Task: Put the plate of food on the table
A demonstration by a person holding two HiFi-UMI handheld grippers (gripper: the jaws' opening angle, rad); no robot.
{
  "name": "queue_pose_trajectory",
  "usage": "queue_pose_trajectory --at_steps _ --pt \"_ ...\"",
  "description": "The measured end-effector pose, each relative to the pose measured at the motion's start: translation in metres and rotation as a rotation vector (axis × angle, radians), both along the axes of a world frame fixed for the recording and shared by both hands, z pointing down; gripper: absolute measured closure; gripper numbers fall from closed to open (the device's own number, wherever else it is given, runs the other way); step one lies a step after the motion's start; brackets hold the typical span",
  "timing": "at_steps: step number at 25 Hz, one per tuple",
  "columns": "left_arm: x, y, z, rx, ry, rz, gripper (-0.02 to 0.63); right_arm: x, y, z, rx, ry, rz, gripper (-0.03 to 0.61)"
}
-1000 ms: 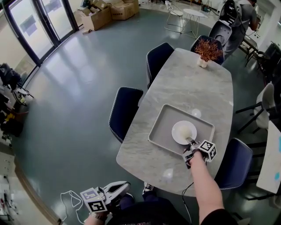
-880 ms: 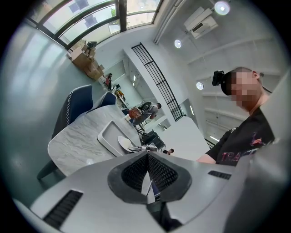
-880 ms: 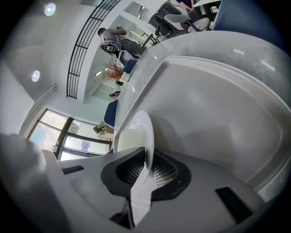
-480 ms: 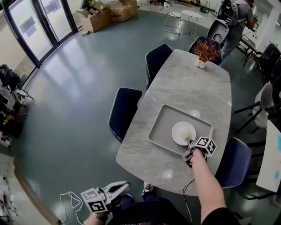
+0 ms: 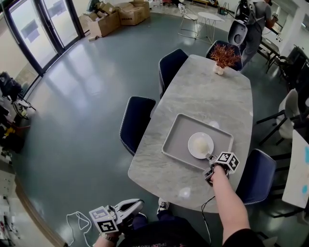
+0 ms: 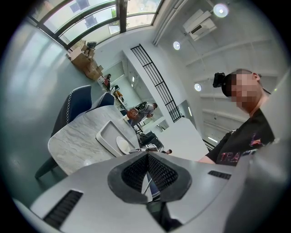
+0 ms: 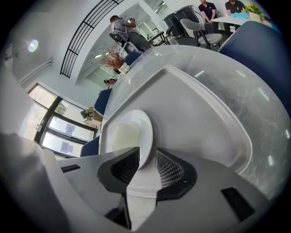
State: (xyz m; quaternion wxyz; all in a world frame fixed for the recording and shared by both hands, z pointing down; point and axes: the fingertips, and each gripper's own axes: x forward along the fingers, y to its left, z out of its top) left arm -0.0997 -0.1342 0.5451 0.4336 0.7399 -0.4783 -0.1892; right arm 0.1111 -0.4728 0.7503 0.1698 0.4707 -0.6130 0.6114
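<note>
A white plate (image 5: 201,145) with a pale heap of food lies in a grey tray (image 5: 175,140) on the marble table (image 5: 207,96). My right gripper (image 5: 211,157) reaches over the tray's near edge and is shut on the plate's near rim. In the right gripper view the rim of the plate (image 7: 129,134) sits between the two pads of the right gripper (image 7: 148,159), above the tray (image 7: 204,118). My left gripper (image 5: 139,204) hangs low beside the person's body, off the table, shut on nothing. The left gripper (image 6: 147,157) points at the table from afar.
Blue chairs (image 5: 136,120) stand along the table's left side, with another (image 5: 256,176) at the near right. A potted dry plant (image 5: 223,57) stands at the table's far end. A person (image 5: 253,19) stands beyond it. Cardboard boxes (image 5: 116,14) sit by the glass doors.
The right gripper has edged a little closer onto the plate's rim. The left gripper has stayed low and still.
</note>
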Motion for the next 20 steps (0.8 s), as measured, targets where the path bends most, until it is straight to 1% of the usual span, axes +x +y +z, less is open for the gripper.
queue_pose_trajectory --at_steps 4,5,6,12,17,20 --pt "0.002 0.002 -0.001 0.007 0.000 0.028 0.609 0.001 0.008 -0.018 0.072 -0.059 -0.007 0.485" --pt "0.004 0.002 -0.003 0.008 -0.002 0.038 0.609 0.002 0.012 -0.023 0.087 -0.074 -0.010 0.508" --pt "0.006 0.003 -0.004 0.009 -0.004 0.050 0.609 0.003 0.016 -0.028 0.099 -0.084 -0.013 0.568" --pt "0.003 0.009 -0.006 0.010 -0.015 0.145 0.609 0.005 0.054 -0.050 0.151 -0.140 0.008 0.568" --pt "0.004 0.014 -0.016 0.031 -0.028 0.261 0.609 0.000 0.097 -0.086 0.218 -0.229 0.026 0.568" --pt "0.000 0.022 -0.020 0.042 -0.026 0.323 0.609 -0.013 0.134 -0.113 0.279 -0.309 0.027 0.568"
